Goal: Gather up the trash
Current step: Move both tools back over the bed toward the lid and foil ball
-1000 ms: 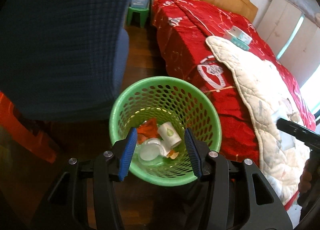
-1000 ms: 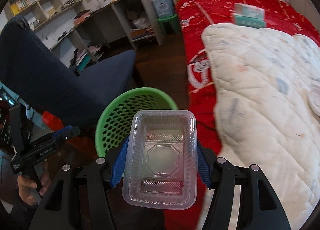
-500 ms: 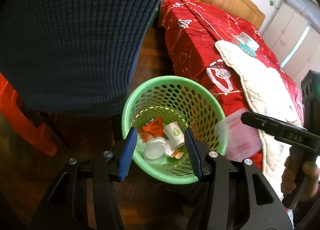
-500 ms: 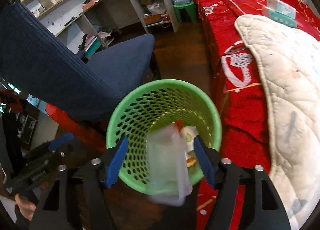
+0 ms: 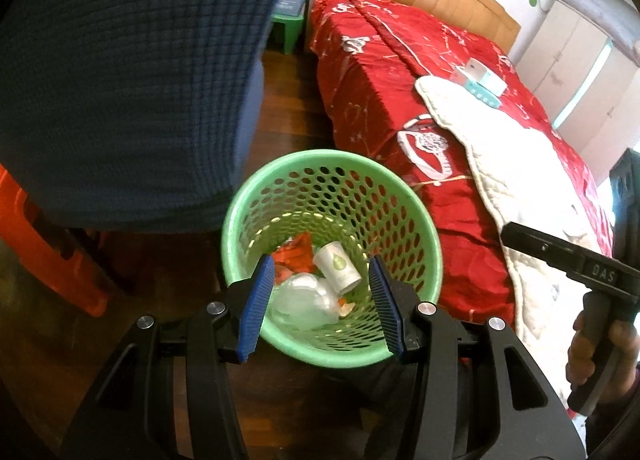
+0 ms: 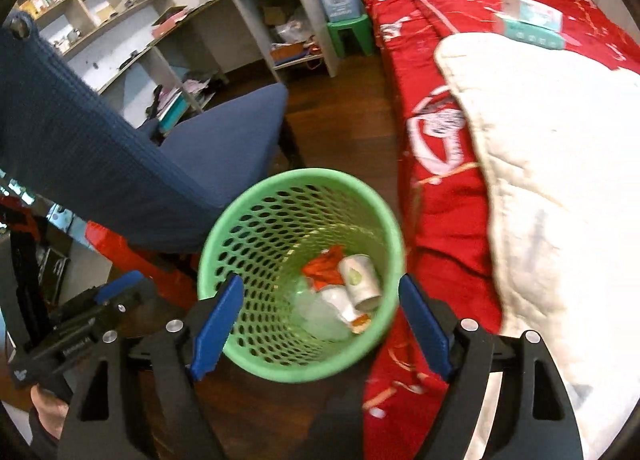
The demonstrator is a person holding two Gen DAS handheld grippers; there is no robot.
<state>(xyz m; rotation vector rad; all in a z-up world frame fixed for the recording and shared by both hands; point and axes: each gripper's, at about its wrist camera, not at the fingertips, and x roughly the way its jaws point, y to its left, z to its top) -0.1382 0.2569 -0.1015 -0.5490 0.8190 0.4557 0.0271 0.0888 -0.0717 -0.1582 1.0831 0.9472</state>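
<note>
Two grippers hung over one green perforated wastebasket: the right gripper had just been spreading its jaws and stood wide with nothing between them, and the left gripper was parted about halfway, gripping nothing. In the basket's bottom lay one clear plastic tray, crumpled and low against the near wall, one red wrapper, and two white paper cups, both on their sides with long axes slanting near-to-far. The rim stood close between a blue chair and the red-covered bed, with dark wood floor open beyond.
</note>
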